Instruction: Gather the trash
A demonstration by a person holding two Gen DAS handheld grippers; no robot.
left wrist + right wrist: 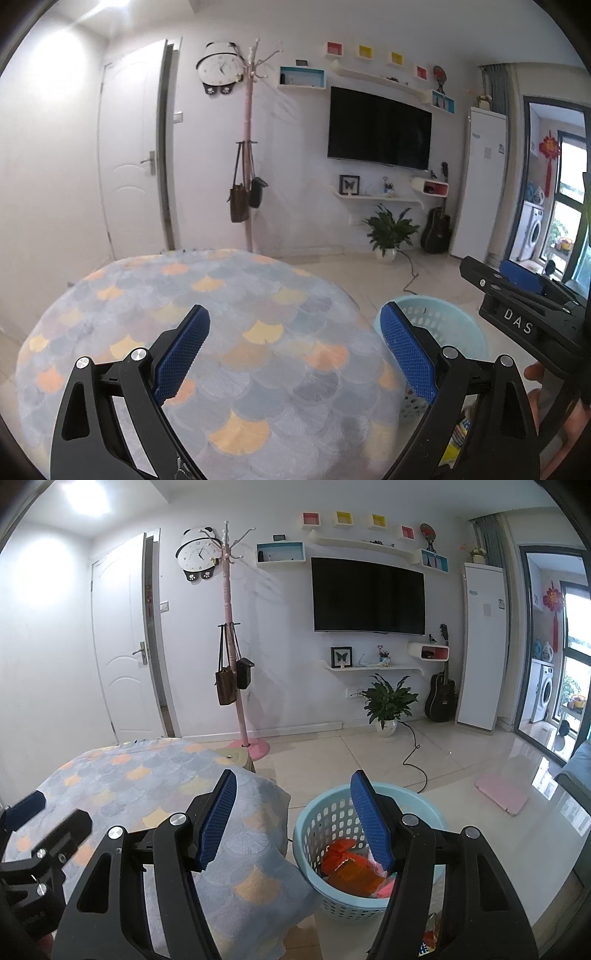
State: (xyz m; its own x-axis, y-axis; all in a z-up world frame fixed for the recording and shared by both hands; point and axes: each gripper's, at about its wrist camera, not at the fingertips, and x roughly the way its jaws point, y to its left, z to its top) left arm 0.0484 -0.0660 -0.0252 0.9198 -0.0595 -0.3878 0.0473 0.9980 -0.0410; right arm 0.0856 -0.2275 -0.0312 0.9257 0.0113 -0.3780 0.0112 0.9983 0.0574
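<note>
Here, my left gripper (295,350) gapes wide and empty above the scale-patterned grey-and-orange cloth (207,332); my right gripper (293,819) likewise gapes wide, holding nothing. Just beside the cloth's edge, the pale blue perforated plastic basket (325,819) holds orange and red wrappers (347,864). Beyond: pink coat stand (231,627), black wall television (367,594).
</note>
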